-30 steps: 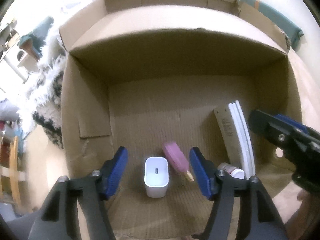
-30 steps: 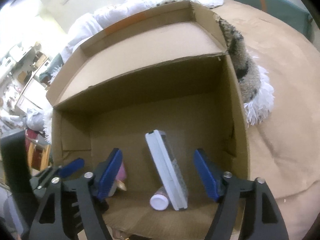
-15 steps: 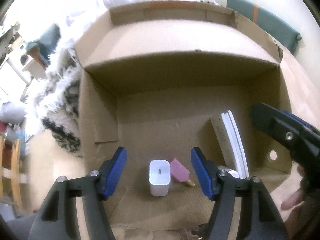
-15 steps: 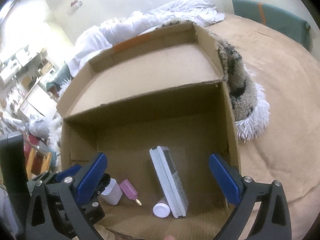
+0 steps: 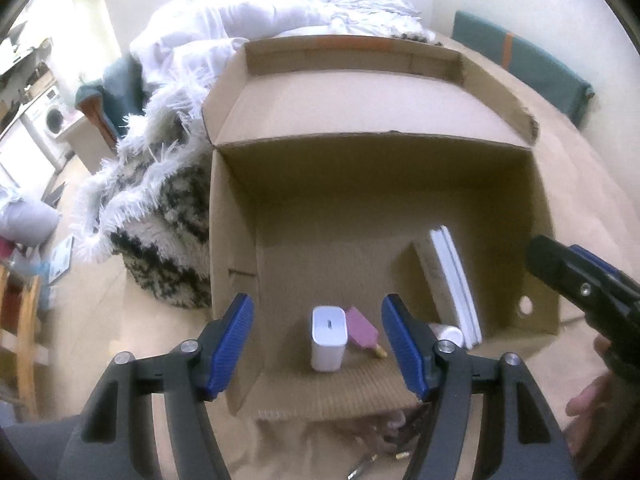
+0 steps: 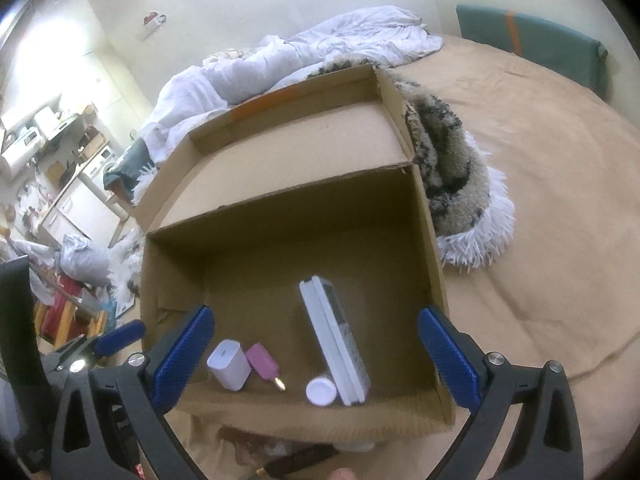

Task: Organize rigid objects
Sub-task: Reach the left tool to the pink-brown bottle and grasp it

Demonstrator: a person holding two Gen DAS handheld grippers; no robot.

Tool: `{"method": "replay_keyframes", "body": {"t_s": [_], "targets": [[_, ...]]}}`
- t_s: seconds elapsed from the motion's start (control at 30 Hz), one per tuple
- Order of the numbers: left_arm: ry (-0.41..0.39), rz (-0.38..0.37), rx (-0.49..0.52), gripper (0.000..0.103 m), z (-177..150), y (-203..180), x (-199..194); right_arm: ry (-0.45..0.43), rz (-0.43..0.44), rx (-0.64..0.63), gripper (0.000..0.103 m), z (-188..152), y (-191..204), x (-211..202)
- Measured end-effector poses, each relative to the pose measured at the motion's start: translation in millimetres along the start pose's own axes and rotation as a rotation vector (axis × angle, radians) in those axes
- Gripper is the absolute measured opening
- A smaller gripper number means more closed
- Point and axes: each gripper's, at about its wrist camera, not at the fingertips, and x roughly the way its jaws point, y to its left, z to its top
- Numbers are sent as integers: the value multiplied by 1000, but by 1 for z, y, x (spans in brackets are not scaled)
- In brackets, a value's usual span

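Note:
An open cardboard box (image 5: 232, 248) (image 6: 430, 240) stands on a tan bed cover. Inside lie a white charger block (image 5: 328, 338) (image 6: 229, 364), a pink popsicle-shaped piece (image 5: 361, 327) (image 6: 262, 362), a white flat case on its edge (image 5: 456, 284) (image 6: 336, 340) and a white-capped small jar (image 5: 448, 333) (image 6: 321, 391). My left gripper (image 5: 318, 346) is open and empty above the box's near edge. My right gripper (image 6: 316, 360) is wide open and empty above the near edge too; it shows at the right of the left wrist view (image 5: 580, 284).
A shaggy black-and-white throw (image 5: 160, 216) (image 6: 452, 168) lies against the box's sides. A white duvet (image 6: 304, 56) is heaped behind. A teal cushion (image 6: 532, 44) lies at the far right. Small dark items (image 6: 300, 460) lie on the cover below the box's near edge.
Both grippers have drawn back and up out of the box. The right gripper has opened wider. The objects in the box have not moved.

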Motion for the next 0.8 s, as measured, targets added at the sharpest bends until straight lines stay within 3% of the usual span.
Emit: {"method": "replay_keyframes", "body": {"t_s": [0.43, 0.8], "targets": [[-23, 25, -40, 64, -39, 23, -31, 9, -3, 6, 103, -49, 5, -37], [91, -5, -138, 64, -73, 44, -25, 143, -67, 84, 103, -82, -7, -30]]}}
